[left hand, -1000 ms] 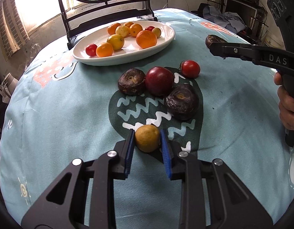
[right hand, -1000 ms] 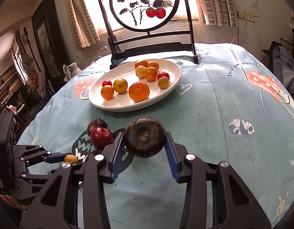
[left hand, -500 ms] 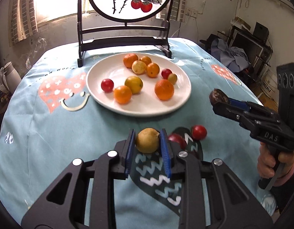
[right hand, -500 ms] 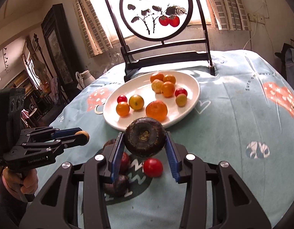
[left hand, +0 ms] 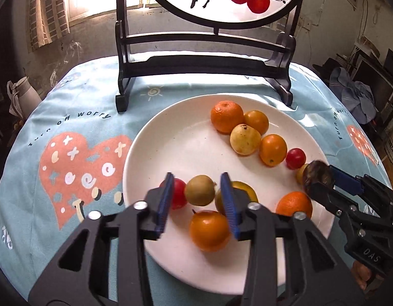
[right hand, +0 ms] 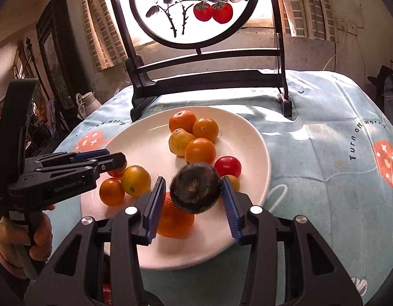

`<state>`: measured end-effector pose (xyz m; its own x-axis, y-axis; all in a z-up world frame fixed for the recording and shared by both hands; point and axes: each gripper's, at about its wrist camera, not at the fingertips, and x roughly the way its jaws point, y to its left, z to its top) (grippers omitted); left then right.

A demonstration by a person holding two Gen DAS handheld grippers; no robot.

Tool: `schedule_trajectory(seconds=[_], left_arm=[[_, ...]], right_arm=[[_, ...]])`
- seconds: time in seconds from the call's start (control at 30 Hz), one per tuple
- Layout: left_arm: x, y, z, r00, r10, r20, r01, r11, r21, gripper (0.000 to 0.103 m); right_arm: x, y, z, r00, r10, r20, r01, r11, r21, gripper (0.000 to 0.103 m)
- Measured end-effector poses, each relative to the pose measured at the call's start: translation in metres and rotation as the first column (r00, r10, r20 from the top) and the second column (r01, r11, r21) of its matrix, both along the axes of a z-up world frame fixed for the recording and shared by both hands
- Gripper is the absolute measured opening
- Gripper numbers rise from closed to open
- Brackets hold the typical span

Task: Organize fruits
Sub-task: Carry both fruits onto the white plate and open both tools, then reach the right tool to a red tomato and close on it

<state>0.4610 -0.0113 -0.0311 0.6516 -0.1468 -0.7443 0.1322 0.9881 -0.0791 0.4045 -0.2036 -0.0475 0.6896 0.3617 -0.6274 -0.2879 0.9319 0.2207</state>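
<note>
A white oval plate (left hand: 186,142) (right hand: 145,148) holds several oranges, yellow fruits and small red tomatoes. My left gripper (left hand: 197,196) is open over the plate's near left part; a small yellow-brown fruit (left hand: 199,190) sits loose between its blue pads, apart from both. My right gripper (right hand: 194,196) is open above the plate's near right side; a dark purple-brown fruit (right hand: 195,191) (left hand: 317,176) is blurred between the pads, clear of the left one. The left gripper also shows in the right wrist view (right hand: 112,159), and the right one in the left wrist view (left hand: 324,181).
A dark wooden stand with a round persimmon painting (left hand: 204,61) (right hand: 209,76) stands just behind the plate. The light blue printed tablecloth (left hand: 76,153) covers the round table. A white jug (right hand: 87,102) and furniture lie beyond the table's left edge.
Both grippers moved forward over the plate with their fruits. Both have opened: the yellow-brown fruit and the dark fruit no longer sit gripped between the pads.
</note>
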Motion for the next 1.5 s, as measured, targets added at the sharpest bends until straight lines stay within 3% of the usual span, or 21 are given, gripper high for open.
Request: schedule_trajectory(seconds=[0.07, 0.2, 0.43, 0.63, 0.7, 0.83, 1.07, 1.5], left_arm=[[-0.01, 0.004, 0.007, 0.998, 0.031, 0.046, -0.031, 1.0, 0.005, 0.081], [-0.036, 0.007, 0.018, 0.999, 0.021, 0.045, -0.021, 1.0, 0.002, 0.088], [-0.11, 0.017, 0.03, 0.996, 0.05, 0.07, -0.049, 0.999, -0.009, 0.093], [-0.162, 0.039, 0.003, 0.988, 0.141, 0.065, -0.137, 0.989, -0.058, 0.098], [-0.164, 0.042, -0.008, 0.987, 0.159, 0.022, -0.158, 0.987, -0.037, 0.098], [-0.164, 0.046, -0.01, 0.981, 0.19, 0.037, -0.19, 0.982, 0.008, 0.098], [-0.166, 0.047, -0.007, 0.982, 0.185, 0.032, -0.185, 0.983, -0.006, 0.098], [-0.17, 0.049, 0.0, 0.982, 0.186, 0.043, -0.185, 0.982, -0.029, 0.098]], right_arm=[[-0.005, -0.002, 0.002, 1.0, -0.01, 0.003, 0.01, 1.0, 0.012, 0.051], [-0.023, -0.001, 0.013, 1.0, -0.004, 0.015, 0.004, 1.0, 0.009, 0.052], [-0.075, -0.008, 0.027, 0.999, -0.002, 0.032, 0.0, 0.998, 0.059, 0.053], [-0.111, -0.006, -0.004, 1.0, -0.012, -0.023, 0.012, 1.0, 0.003, 0.055], [-0.117, -0.006, -0.008, 0.999, -0.022, -0.039, 0.021, 0.999, -0.026, 0.055], [-0.119, -0.006, -0.01, 0.998, -0.006, -0.058, 0.005, 1.0, -0.021, 0.055], [-0.121, 0.008, -0.017, 0.997, 0.032, -0.072, -0.04, 0.993, -0.113, 0.054], [-0.114, 0.016, -0.037, 0.991, 0.044, -0.124, -0.065, 0.982, -0.176, 0.04]])
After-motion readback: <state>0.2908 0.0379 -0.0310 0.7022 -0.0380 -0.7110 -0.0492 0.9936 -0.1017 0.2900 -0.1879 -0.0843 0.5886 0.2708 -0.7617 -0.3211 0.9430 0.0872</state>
